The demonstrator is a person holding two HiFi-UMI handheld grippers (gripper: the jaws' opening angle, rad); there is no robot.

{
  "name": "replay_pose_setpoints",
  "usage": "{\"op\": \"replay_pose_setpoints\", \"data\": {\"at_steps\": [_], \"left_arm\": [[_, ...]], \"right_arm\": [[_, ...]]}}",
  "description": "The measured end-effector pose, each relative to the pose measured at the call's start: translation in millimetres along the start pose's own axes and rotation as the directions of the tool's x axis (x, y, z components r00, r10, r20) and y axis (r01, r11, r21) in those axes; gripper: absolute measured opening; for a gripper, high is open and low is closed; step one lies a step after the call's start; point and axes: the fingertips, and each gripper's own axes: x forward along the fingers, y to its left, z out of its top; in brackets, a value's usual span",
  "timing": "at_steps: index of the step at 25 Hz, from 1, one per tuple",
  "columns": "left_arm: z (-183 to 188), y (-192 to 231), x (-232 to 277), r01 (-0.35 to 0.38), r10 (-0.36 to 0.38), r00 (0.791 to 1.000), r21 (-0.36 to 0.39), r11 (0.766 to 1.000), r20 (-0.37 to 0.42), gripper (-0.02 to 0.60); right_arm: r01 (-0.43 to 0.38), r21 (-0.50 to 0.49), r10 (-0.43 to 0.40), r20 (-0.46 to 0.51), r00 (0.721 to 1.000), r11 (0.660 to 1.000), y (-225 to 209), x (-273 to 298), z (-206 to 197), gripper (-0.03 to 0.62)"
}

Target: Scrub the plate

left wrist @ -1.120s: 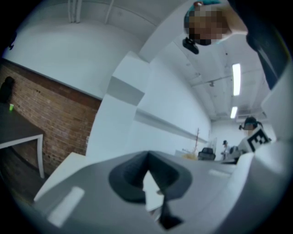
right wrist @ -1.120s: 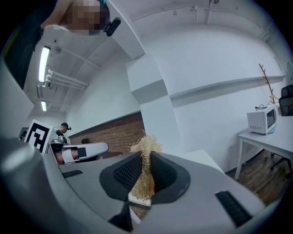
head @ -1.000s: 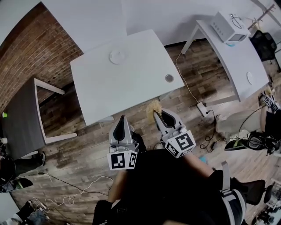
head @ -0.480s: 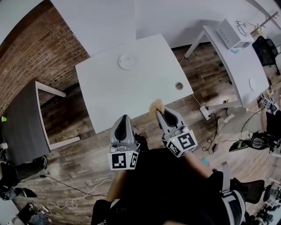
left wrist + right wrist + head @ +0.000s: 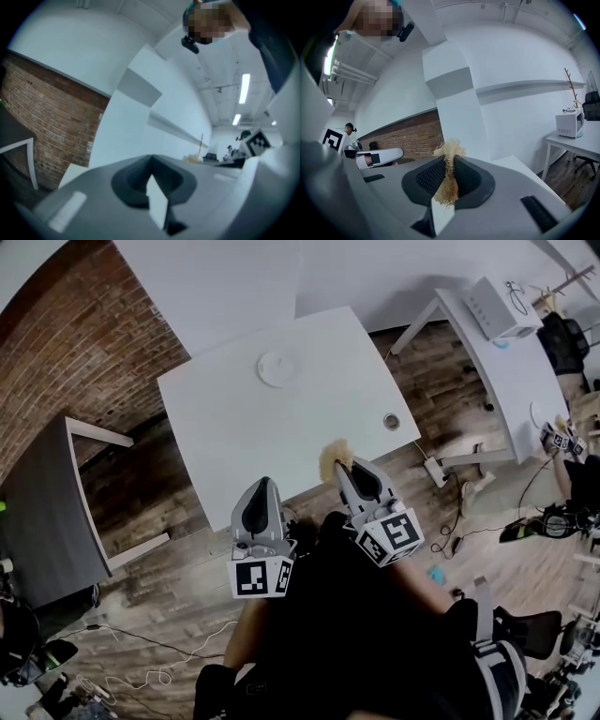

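A small white plate (image 5: pixel 277 368) lies near the far edge of the white table (image 5: pixel 244 437) in the head view. My right gripper (image 5: pixel 343 468) hangs over the table's near edge, shut on a tan fibre scrubber (image 5: pixel 332 457). The scrubber (image 5: pixel 449 174) sticks out between the closed jaws in the right gripper view. My left gripper (image 5: pixel 258 486) is shut and holds nothing, hovering just short of the table's front edge. Both grippers are well short of the plate. In the left gripper view the jaws meet with nothing between them, and the plate is not seen.
A round cable hole (image 5: pixel 391 421) sits at the table's right side. A grey desk (image 5: pixel 37 512) stands to the left and a white desk (image 5: pixel 506 362) with a microwave (image 5: pixel 497 307) to the right. Cables and a power strip (image 5: pixel 433 470) lie on the wooden floor.
The table and plate have shifted closer and lower in the head view as I moved up to it. The right gripper with the scrubber now reaches over the table's near edge.
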Motion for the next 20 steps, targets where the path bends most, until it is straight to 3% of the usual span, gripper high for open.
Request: {"op": "replay_pose_setpoints", "data": {"at_steps": [15,20], "left_arm": [[1,41,72,-0.072,0.071,0.997,-0.003,0.997,-0.031,0.003],[-4,47,117,-0.044,0.043,0.999,-0.033,0.998,-0.02,0.003]], "right_arm": [[-0.034,0.026,0.034,0.019,0.999,0.999,-44,79,22,0.051],[-0.052,0.047,0.051,0.015,0.999,0.998,-80,120,32,0.051]]}}
